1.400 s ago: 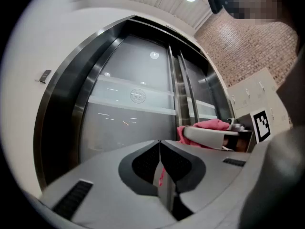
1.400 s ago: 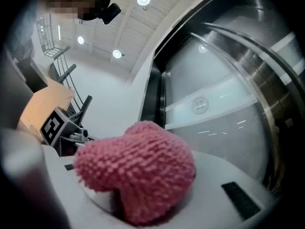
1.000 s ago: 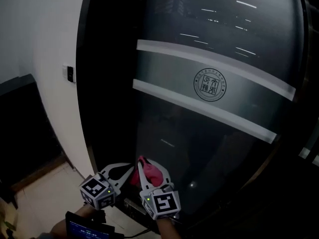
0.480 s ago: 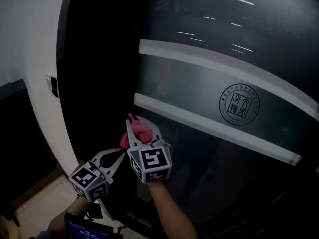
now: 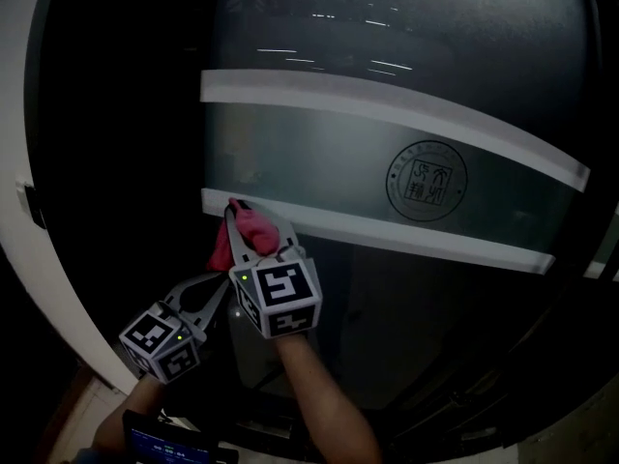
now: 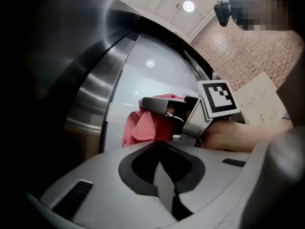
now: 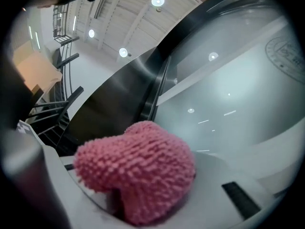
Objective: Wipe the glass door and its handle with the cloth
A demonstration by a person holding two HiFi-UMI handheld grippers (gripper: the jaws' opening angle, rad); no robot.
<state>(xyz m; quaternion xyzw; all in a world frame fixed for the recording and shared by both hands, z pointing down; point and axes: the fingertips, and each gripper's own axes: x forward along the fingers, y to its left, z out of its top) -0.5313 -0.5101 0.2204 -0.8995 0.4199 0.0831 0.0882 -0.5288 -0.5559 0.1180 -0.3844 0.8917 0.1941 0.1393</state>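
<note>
While the right gripper (image 5: 258, 228) is clenching its jaws on the pink cloth (image 5: 248, 222), it is pressing that cloth against the glass door (image 5: 387, 298), close to the door's left edge where the lower white stripe (image 5: 416, 236) begins. The left gripper (image 5: 221, 283) is hanging just below it with jaws closed on nothing. Wiping well probably means keeping the fluffy face flat on the pane and running overlapping passes towards the round seal (image 5: 427, 181). A brushed steel upright (image 6: 95, 99) is standing beside the glass; whether it is the handle I cannot tell. Ceiling lights are reflecting in the dark pane, and a white wall (image 5: 10, 66) is bordering the door's left side
</note>
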